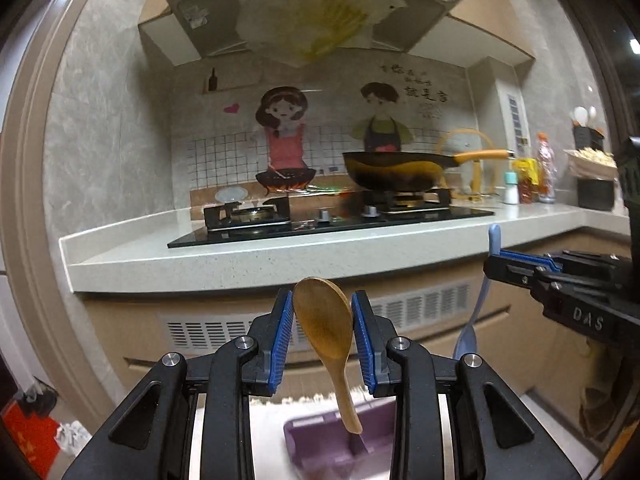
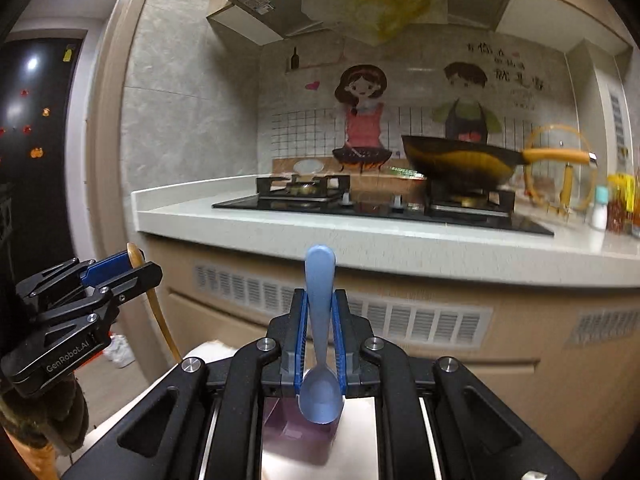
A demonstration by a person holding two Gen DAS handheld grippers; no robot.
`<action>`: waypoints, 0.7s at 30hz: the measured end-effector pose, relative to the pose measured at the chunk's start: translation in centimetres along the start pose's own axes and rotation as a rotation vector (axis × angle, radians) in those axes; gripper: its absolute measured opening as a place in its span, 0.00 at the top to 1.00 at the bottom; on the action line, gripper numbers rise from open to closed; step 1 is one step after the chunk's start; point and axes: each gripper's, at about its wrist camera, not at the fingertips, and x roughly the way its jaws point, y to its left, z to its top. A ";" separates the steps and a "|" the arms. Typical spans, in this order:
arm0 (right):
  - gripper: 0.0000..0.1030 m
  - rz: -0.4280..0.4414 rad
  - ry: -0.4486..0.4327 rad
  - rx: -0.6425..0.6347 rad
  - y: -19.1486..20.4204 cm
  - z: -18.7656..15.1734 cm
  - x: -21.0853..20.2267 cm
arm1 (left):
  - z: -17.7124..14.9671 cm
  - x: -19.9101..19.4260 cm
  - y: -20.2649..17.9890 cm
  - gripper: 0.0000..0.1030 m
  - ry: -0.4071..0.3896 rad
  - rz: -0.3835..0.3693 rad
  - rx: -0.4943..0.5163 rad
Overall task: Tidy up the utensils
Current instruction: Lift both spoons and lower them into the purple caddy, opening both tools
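Observation:
My left gripper (image 1: 323, 308) is shut on a wooden spoon (image 1: 326, 332), gripping the bowl part, which points up while the handle hangs down. My right gripper (image 2: 320, 308) is shut on a blue plastic spoon (image 2: 320, 332), held by its handle with the bowl hanging down near the camera. Both are raised in front of the kitchen counter (image 1: 280, 256). Each gripper shows in the other's view: the right gripper (image 1: 504, 266) with the blue spoon (image 1: 480, 304) at the right, the left gripper (image 2: 132, 270) with the wooden spoon (image 2: 158, 312) at the left. A purple utensil tray (image 1: 320, 444) lies below.
On the counter stands a black gas hob (image 1: 328, 216) with a dark wok (image 1: 396, 168) on its right burner. Bottles and jars (image 1: 532, 176) and a black utensil holder (image 1: 588, 136) stand at the far right. Cabinet fronts with vents (image 2: 400, 320) are below the counter.

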 end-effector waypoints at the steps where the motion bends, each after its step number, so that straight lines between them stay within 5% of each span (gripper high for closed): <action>1: 0.88 0.002 0.006 -0.001 -0.1 -0.2 0.9 | -0.2 1.1 0.4 0.70 0.011 -0.001 -0.007; 11: 0.88 0.038 0.242 0.047 -1.5 -8.2 11.4 | -7.5 11.0 2.2 0.70 0.198 -0.039 -0.075; 18: 0.88 0.102 0.378 0.044 -0.9 -12.5 13.8 | -13.5 14.8 1.8 0.68 0.381 -0.090 -0.134; 19: 0.87 0.112 0.391 0.038 -0.6 -12.9 13.9 | -14.3 15.0 1.7 0.66 0.402 -0.099 -0.143; 21: 0.78 0.110 0.403 0.014 0.0 -13.4 13.8 | -15.2 15.3 2.0 0.47 0.438 -0.123 -0.181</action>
